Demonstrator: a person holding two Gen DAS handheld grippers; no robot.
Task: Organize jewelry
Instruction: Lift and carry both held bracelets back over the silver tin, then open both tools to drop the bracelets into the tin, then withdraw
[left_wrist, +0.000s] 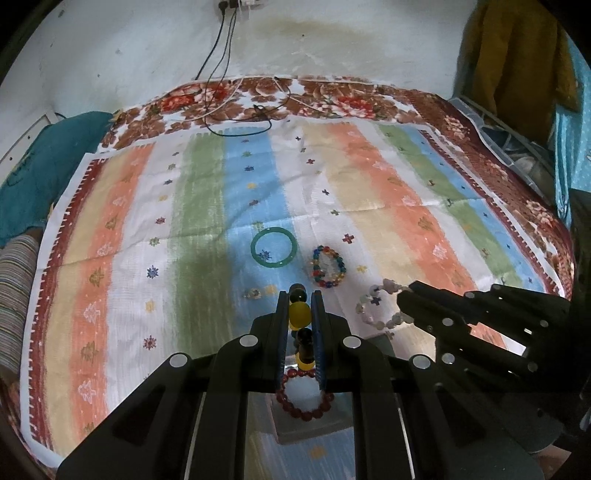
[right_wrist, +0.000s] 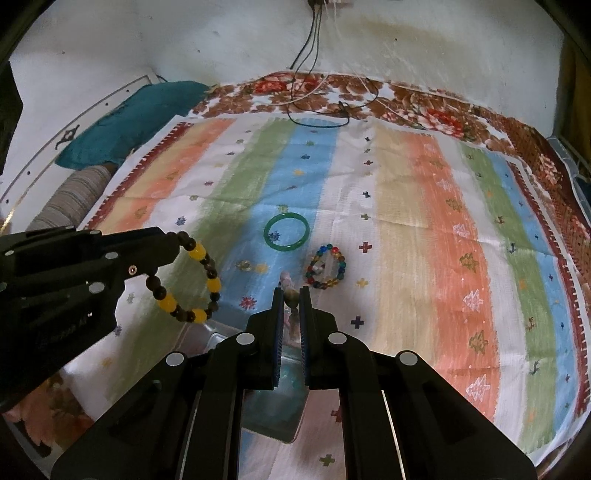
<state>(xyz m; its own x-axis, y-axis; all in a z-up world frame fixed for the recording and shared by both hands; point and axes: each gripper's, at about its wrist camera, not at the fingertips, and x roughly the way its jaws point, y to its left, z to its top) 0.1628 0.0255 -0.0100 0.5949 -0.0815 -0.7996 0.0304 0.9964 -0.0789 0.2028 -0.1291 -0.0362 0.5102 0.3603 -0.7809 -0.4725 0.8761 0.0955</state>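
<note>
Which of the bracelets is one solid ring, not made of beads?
The green bangle, flat on the cloth's blue stripe. The multicolour bracelet beside it and the two held in the grippers are all strings of beads.

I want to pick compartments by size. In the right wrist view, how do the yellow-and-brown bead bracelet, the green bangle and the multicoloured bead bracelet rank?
1. Yellow-and-brown bead bracelet: looks largest, but it hangs from the left hand-held gripper, nearer the camera, so unsure.
2. Green bangle.
3. Multicoloured bead bracelet, slightly smaller than the bangle.
</note>
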